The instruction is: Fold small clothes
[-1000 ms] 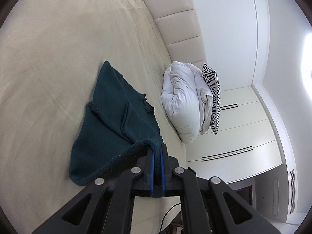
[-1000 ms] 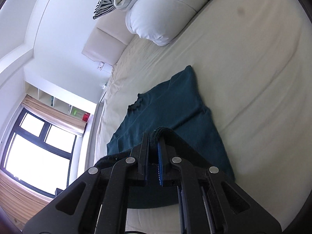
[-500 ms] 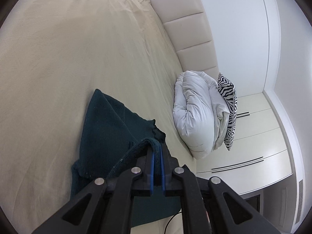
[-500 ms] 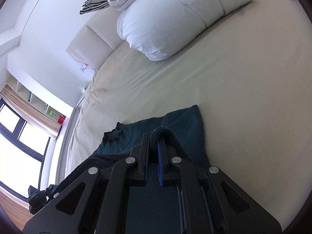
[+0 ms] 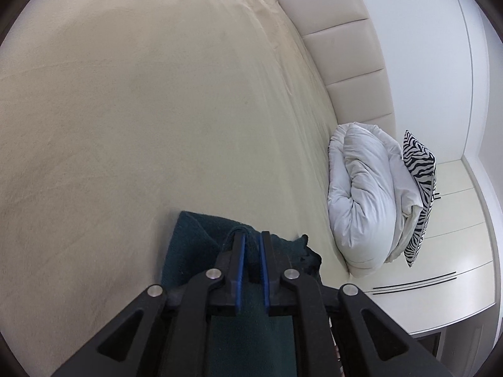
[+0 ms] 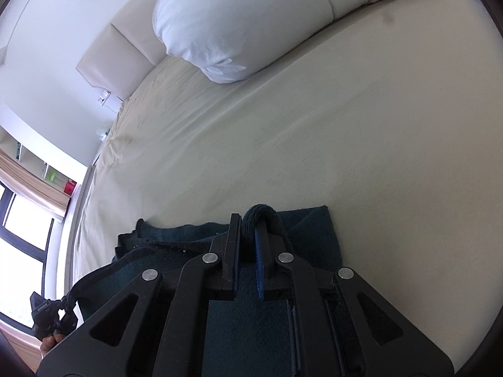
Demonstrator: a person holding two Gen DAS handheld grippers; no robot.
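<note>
**Dark green garment pinched at the near edge of the bed**

Much of the dark green knitted garment (image 5: 195, 245) lies hidden under the black frames of both tools, so its full outline and the state of its fold cannot be made out; it sits on the cream bed (image 5: 141, 110) at the near edge, cut off by the bottom of both views.

The left gripper (image 5: 250, 242) has just been opening: its blue-lined fingers (image 5: 239, 260) stand a little apart, with a ridge of the cloth between them. Whether the pads press on that ridge cannot be told.

In the right wrist view the right gripper (image 6: 248, 229) has its fingers (image 6: 258, 251) drawn close, pinching a rolled hem of the garment (image 6: 311, 232) that loops up and over the fingertips.

A rolled white duvet (image 5: 364, 201) lies at the head of the bed against the padded headboard (image 5: 345, 53), with a zebra-striped cushion (image 5: 419, 188) tucked behind it; the right view cuts both off at its top edge.

At the lower left of the right view a dark strapped object (image 6: 47, 314) is too small to identify; the faint pale writing on it cannot be read. No other labels are legible.
</note>
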